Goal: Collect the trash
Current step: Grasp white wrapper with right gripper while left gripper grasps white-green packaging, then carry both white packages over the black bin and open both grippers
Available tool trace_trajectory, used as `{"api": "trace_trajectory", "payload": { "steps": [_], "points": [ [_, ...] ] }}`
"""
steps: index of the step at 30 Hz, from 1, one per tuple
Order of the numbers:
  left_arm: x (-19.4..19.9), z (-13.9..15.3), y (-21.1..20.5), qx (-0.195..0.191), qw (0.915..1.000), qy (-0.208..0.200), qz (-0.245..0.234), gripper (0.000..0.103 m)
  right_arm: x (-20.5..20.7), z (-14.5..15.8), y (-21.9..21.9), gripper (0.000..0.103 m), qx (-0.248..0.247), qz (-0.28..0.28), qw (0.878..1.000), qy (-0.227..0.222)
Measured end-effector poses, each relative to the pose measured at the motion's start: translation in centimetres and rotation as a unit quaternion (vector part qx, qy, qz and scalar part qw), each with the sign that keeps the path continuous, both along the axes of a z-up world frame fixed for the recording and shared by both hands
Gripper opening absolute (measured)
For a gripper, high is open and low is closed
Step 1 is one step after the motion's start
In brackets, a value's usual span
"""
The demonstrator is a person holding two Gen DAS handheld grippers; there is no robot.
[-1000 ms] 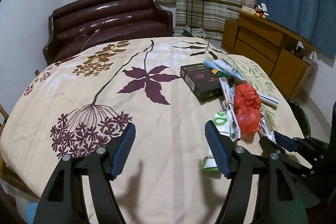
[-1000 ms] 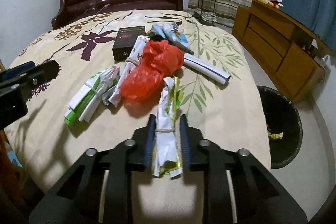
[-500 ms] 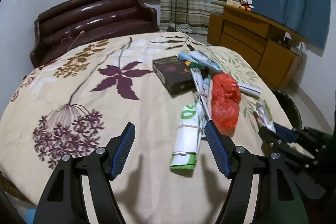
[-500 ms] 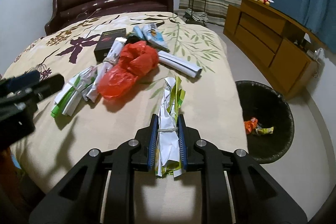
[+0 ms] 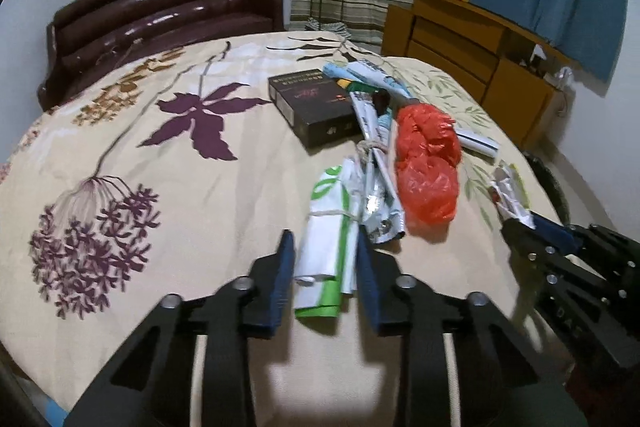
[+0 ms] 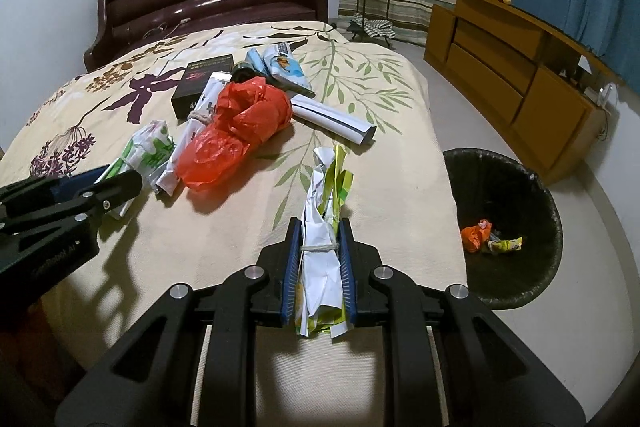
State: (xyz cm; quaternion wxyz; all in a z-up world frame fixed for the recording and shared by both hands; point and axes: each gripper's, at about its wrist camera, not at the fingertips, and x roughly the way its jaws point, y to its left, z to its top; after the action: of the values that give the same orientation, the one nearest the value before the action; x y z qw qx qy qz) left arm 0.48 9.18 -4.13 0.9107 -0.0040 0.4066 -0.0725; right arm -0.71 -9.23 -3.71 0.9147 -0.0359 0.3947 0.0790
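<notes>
**Over the floral bedspread: two grippers, two paper bundles**

On the cream bedspread (image 5: 160, 187) lies a loose heap of trash: a crumpled red plastic bag (image 5: 426, 163), a dark box (image 5: 316, 107), blue-and-white wrappers (image 6: 280, 65) and a rolled white paper (image 6: 332, 119).

The right gripper (image 6: 319, 259) has its blue-padded fingers clamped on a tied white and yellow-green paper bundle (image 6: 326, 211), which sticks out forward over the bed's near edge. Beside the bed, on the floor to the right, stands a black trash bin (image 6: 516, 187) with an orange scrap and a yellow wrapper inside.

The left gripper (image 5: 326, 279) has its fingers parted on either side of a tied green-and-white paper bundle (image 5: 328, 247) that rests on the bedspread; whether the pads touch it I cannot tell through the blur. A silver wrapper bundle (image 5: 376, 187) lies just beside it, against the red bag.
</notes>
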Motion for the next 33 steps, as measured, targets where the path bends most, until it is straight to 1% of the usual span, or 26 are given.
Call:
{"api": "trace_trajectory", "payload": {
  "steps": [5,11,18,21,25,33],
  "points": [
    [-0.2,0.2,0.1,-0.006,0.9999,-0.010,0.001,0.027,0.0,0.0,0.0,0.018,-0.001,0.000,1.000,-0.001],
    [-0.6,0.9,0.8,-0.015,0.9995,-0.024,0.016,0.027,0.0,0.0,0.1,0.018,-0.002,0.000,1.000,-0.003],
    [-0.8,1.9,0.6,-0.003,0.9985,-0.049,0.025,0.027,0.0,0.5,-0.3,0.018,-0.003,-0.005,1.000,-0.012],
    [-0.8,2.4,0.2,-0.007,0.9983,-0.054,0.023,0.027,0.0,1.0,-0.8,0.018,-0.007,-0.011,1.000,-0.021],
    [-0.8,3.4,-0.7,-0.013,0.9978,-0.065,0.010,0.027,0.4,1.7,-2.1,0.018,-0.006,-0.027,0.999,-0.031],
    [0.2,4.7,-4.5,-0.028,0.9957,-0.078,-0.041,0.027,1.4,2.8,-6.0,0.018,-0.014,-0.072,0.996,-0.049]
  ]
}}
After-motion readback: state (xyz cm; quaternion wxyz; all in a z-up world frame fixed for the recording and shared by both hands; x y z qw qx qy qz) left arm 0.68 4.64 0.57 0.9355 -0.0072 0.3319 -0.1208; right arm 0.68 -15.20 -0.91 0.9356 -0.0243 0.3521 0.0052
